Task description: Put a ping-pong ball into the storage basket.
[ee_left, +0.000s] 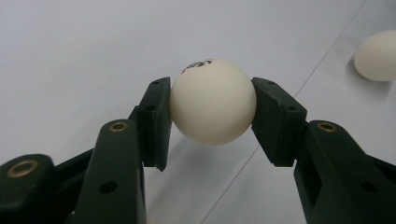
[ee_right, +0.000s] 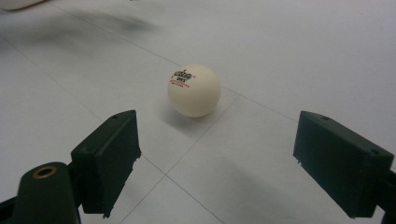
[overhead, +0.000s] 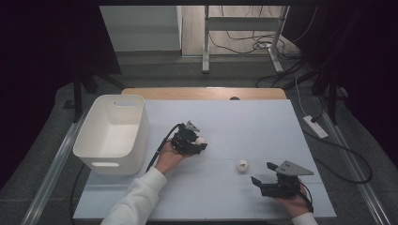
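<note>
Landmark: white bin [overhead: 112,133] at the table's [overhead: 263,131] left edge. Left gripper [overhead: 196,142] sits to the right of the bin, near it, jaws clamped on a cream ping-pong ball [ee_left: 213,101], pads pressing opposite sides at about the ball's widest line; ball looks lifted just clear of the table, judging by the shadow beneath it. Second ball [overhead: 242,165] lies loose on the table, farther right of the bin, well apart from it. Right gripper [ee_right: 219,163] faces that ball with jaws spread wide, touching nothing, ball ahead of the gap. Risks, as judged: the held ball is smooth and light, so a slackened or off-centre squeeze on the way to the bin could squirt it out and send it bouncing. A jaw nudging the loose ball before closing would roll it away.
</note>
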`<act>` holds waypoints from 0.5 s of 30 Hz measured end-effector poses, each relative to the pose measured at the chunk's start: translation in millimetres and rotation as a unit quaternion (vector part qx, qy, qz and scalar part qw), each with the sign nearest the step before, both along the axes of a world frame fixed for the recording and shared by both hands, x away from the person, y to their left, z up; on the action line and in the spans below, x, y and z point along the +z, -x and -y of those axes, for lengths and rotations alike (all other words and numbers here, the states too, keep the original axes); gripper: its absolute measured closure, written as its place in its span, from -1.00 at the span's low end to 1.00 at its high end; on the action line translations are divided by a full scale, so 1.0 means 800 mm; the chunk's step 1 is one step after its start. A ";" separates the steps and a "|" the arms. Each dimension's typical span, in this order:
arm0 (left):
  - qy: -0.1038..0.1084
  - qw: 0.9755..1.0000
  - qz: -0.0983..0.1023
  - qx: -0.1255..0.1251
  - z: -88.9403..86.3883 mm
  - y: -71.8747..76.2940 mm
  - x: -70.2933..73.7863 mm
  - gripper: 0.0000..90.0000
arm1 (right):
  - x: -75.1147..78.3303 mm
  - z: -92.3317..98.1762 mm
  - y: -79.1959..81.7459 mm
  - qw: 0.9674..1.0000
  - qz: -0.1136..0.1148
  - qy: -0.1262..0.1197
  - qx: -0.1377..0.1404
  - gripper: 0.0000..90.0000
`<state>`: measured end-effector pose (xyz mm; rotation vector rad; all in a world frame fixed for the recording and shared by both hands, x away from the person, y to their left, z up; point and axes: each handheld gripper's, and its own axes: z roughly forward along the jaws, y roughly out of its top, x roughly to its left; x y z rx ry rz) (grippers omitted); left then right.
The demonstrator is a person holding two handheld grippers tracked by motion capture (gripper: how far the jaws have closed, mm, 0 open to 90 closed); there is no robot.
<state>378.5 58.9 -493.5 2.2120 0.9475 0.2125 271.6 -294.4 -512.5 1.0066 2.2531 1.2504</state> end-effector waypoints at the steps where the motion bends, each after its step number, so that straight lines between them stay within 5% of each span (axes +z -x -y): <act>1: 0.003 1.000 0.000 0.001 0.000 0.001 0.001 0.13 | 0.000 0.000 0.000 1.000 0.000 0.000 0.000 -0.69; 15: 0.018 0.999 0.026 -0.004 -0.002 0.014 0.016 0.13 | 0.000 0.000 0.000 1.000 0.001 -0.002 0.000 -0.69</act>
